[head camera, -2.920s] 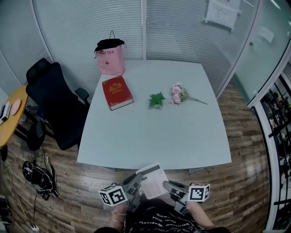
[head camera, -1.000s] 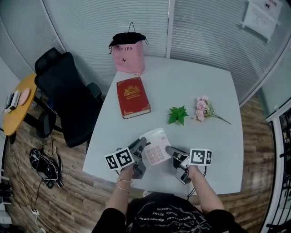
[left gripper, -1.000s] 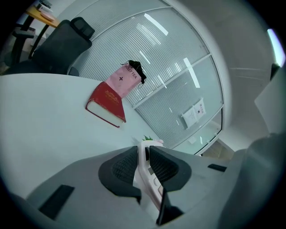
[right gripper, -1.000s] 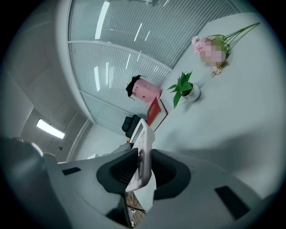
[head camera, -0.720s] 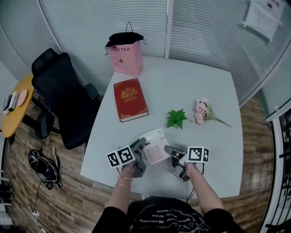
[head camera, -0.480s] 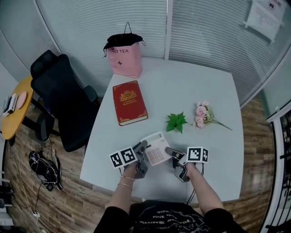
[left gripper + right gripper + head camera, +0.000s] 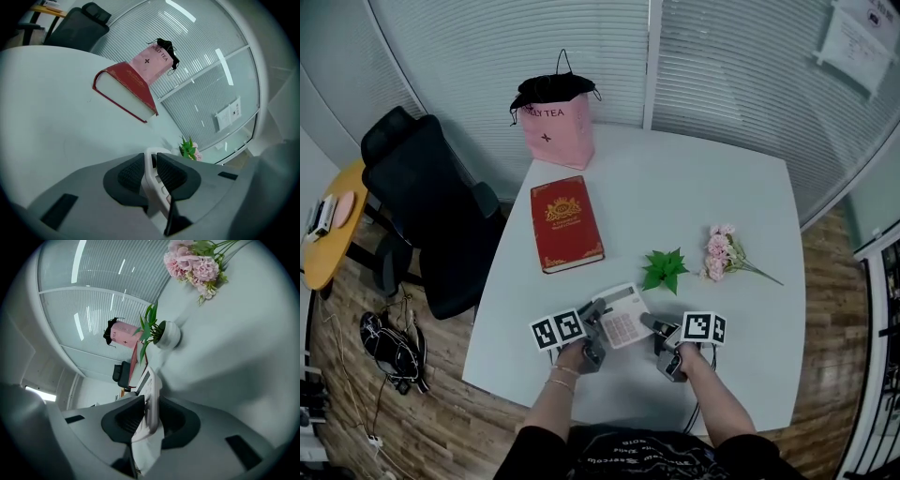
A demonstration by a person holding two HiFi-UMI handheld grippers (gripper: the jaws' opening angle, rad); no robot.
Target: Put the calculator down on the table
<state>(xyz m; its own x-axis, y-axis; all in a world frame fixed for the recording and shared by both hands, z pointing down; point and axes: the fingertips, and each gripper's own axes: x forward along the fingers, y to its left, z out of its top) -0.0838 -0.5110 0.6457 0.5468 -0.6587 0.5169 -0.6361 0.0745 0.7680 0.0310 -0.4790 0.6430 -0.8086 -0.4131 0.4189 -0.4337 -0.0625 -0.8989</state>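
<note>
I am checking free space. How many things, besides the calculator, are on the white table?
4: a pink bag at the far left corner, a red book near the left edge, a small green plant mid-table, pink flowers right of it. None seems hidden.

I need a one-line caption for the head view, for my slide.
Left gripper and right gripper hold a calculator between them over the white table.

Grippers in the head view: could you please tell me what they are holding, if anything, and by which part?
Both hold the calculator: the left gripper clamps its left edge, the right gripper its right edge.
</note>
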